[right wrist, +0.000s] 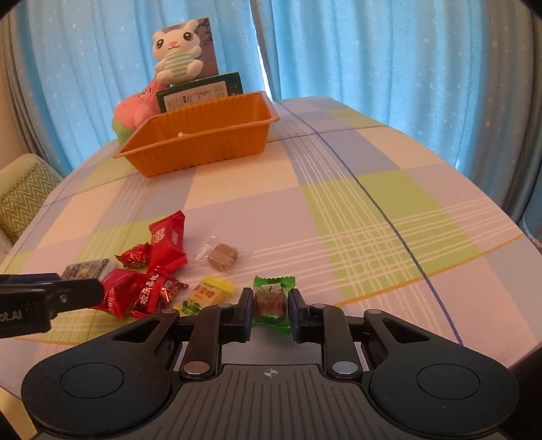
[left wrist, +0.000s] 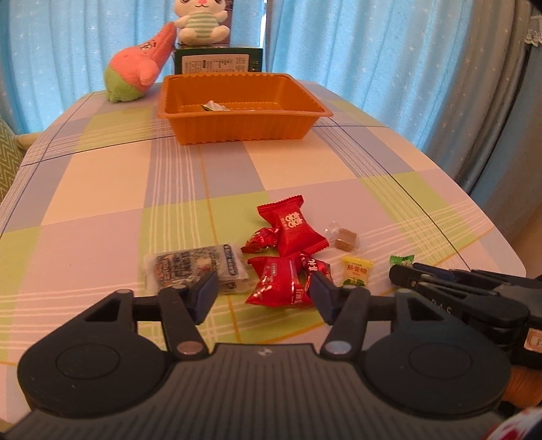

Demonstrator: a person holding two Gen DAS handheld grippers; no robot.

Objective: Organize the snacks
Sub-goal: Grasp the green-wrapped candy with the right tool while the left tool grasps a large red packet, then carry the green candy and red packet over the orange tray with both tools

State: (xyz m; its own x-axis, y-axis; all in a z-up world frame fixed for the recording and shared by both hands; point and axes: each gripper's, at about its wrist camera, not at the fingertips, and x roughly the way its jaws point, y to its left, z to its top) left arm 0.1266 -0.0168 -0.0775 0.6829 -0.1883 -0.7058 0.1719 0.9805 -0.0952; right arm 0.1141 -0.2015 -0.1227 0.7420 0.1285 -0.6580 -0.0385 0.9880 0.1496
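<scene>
Several wrapped snacks lie in a cluster on the checked tablecloth, near the front. My left gripper (left wrist: pixel 264 291) is open around a red packet (left wrist: pixel 277 284); its left pad stands clear of the packet. A silver-grey packet (left wrist: pixel 193 267) lies by that pad. My right gripper (right wrist: pixel 272 304) is shut on a green-wrapped candy (right wrist: pixel 272 298) that rests on the cloth. A yellow candy (right wrist: pixel 210 292), a brown candy in clear wrap (right wrist: pixel 222 255) and more red packets (right wrist: pixel 167 240) lie nearby. The orange tray (left wrist: pixel 244 115) stands at the far side with one small wrapped item (left wrist: pixel 213 106) inside.
Behind the tray are a pink plush (left wrist: pixel 139 69), a white plush rabbit (left wrist: pixel 201 23) and a green box (left wrist: pixel 216 61). Blue curtains hang around the table. The table's right edge (left wrist: pixel 501 237) curves away. A green patterned cushion (right wrist: pixel 23 193) sits at the left.
</scene>
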